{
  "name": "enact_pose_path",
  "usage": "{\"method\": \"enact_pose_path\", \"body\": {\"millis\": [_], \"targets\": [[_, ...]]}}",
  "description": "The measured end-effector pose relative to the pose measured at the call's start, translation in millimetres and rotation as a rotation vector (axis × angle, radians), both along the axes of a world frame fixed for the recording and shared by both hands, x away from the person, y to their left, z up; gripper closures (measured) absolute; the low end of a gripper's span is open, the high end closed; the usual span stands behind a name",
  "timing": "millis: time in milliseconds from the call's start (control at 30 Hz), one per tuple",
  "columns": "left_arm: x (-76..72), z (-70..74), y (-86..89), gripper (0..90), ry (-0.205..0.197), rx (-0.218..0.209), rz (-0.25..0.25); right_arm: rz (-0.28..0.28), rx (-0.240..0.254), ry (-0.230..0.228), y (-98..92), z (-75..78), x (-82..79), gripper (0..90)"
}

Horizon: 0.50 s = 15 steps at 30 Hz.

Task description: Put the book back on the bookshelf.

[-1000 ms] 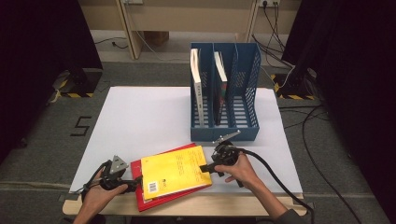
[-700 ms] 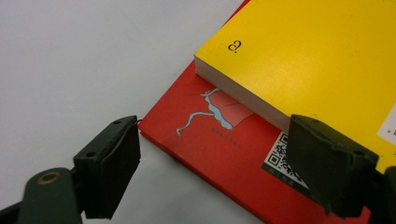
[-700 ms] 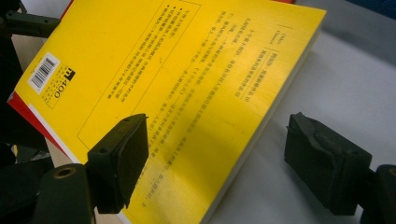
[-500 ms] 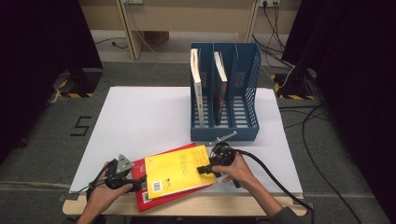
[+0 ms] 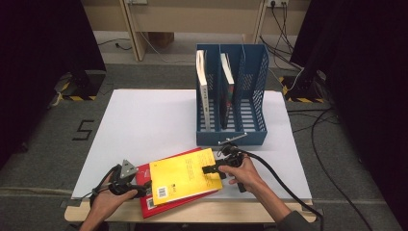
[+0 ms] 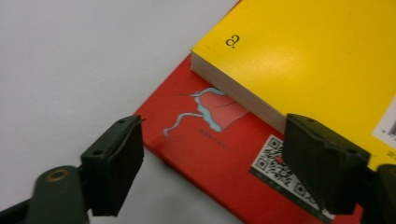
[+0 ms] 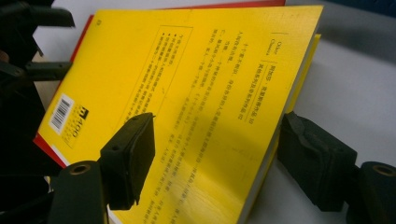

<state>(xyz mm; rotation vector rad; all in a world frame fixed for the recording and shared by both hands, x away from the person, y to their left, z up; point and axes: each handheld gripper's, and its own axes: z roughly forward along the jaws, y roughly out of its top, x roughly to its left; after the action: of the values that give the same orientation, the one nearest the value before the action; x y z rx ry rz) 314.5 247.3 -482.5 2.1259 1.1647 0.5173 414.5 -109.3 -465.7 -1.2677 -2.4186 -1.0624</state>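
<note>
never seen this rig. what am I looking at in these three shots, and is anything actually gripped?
There is no robot here: a person holds a hand-held two-jaw tool in each hand. The high view looks down on a white table; the other two pictures come from cameras riding on each tool, looking along its black jaws.

On the table lies a yellow book stacked on a red book, and behind them stands a blue file rack with two books upright in its slots.

The left gripper has its jaws over the red book's corner, one pad beside its edge, not pressing. The right gripper straddles the yellow book's edge; its jaws have just been closing, but gaps show at the pads, so nothing is gripped yet.
</note>
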Motion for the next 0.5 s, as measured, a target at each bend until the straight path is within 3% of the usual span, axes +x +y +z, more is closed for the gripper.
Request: {"method": "enact_pose_path", "body": {"millis": [133, 233, 400, 433, 500], "targets": [[1.5, 0.0, -2.2, 20.4, 0.001, 0.006, -0.019, -0.013, 0.013, -0.006, -4.0, 3.0, 4.4, 29.4], [1.4, -0.8, -2.1, 17.7, -0.006, 0.023, -0.019, -0.008, -0.016, -0.007, -2.0, -2.9, 5.9, 30.0], [0.1, -0.5, -2.9, 15.7, -0.01, 0.033, -0.011, -0.014, -0.063, 0.035, -0.9, -6.8, 2.9, 31.6], [0.2, -0.5, -3.0, 15.7, -0.009, 0.032, -0.011, -0.009, -0.057, 0.054, 0.1, -6.9, 0.0, 28.3], [0.1, -0.6, -2.9, 15.8, -0.007, 0.031, -0.008, -0.016, -0.064, 0.033, 2.6, -7.3, -4.1, 25.7]]}}
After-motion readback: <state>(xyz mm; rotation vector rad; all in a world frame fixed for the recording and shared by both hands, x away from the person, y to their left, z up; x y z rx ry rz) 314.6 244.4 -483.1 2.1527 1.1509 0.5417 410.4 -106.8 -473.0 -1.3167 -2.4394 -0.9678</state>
